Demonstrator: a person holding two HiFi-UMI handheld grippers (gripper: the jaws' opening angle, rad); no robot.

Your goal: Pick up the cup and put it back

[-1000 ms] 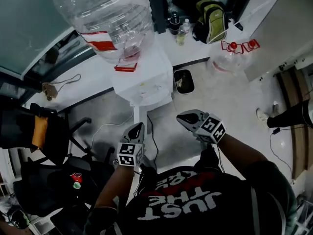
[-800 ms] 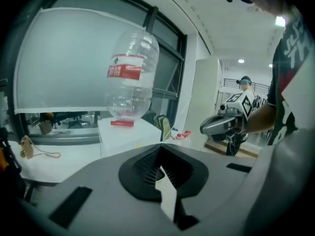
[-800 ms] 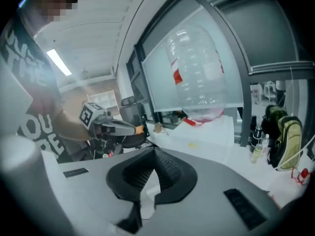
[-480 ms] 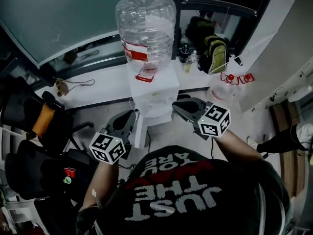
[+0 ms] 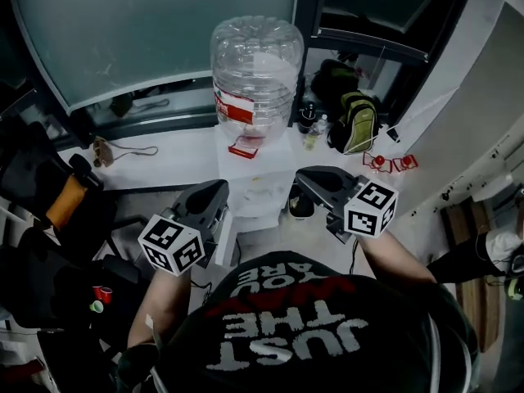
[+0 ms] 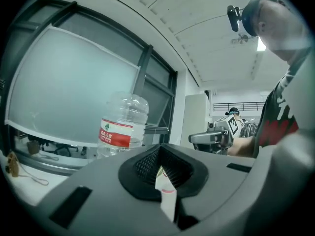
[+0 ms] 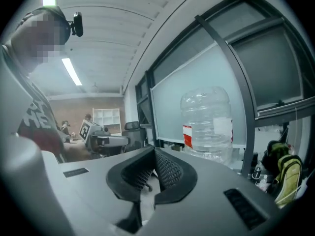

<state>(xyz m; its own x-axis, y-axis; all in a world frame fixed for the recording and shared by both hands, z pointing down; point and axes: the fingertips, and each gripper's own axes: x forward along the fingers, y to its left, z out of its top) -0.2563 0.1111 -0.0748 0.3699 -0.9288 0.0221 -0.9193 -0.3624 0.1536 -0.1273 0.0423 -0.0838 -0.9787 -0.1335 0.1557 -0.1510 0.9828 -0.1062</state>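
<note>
Both grippers are held up, level, facing the water dispenser (image 5: 260, 188) on the far side.

Left gripper (image 5: 218, 190): jaws fully together. A thin white paper piece with a red line and a green mark is pinched between the ribbed black pads. I take it for the paper cup (image 6: 166, 193), pressed flat. It shows only in the left gripper view; the head view does not show it.

Right gripper (image 5: 304, 177): the tips meet and nothing is between them. Floor shows through the slit behind the pads.

Handling, as a judgement:
- The cup is very light and thin-walled, with no stiffness against a side squeeze, and here it looks collapsed to a strip.
- The paper is probably coated and a little slick, though the mesh pads should hold it.
- The best hold is high on the wall near the rolled rim, its stiffest part, with a light pinch.
- Crushing and creasing are the risks, not breakage.

Surroundings:
- A large clear ribbed plastic bottle (image 5: 255, 72) with a red-and-white label sits upside down on the boxy white dispenser.
- A smooth white bench (image 5: 176, 158) runs below the frosted window panes.
- A soft green and black backpack (image 5: 358, 121) sits on the bench to the far right.
</note>
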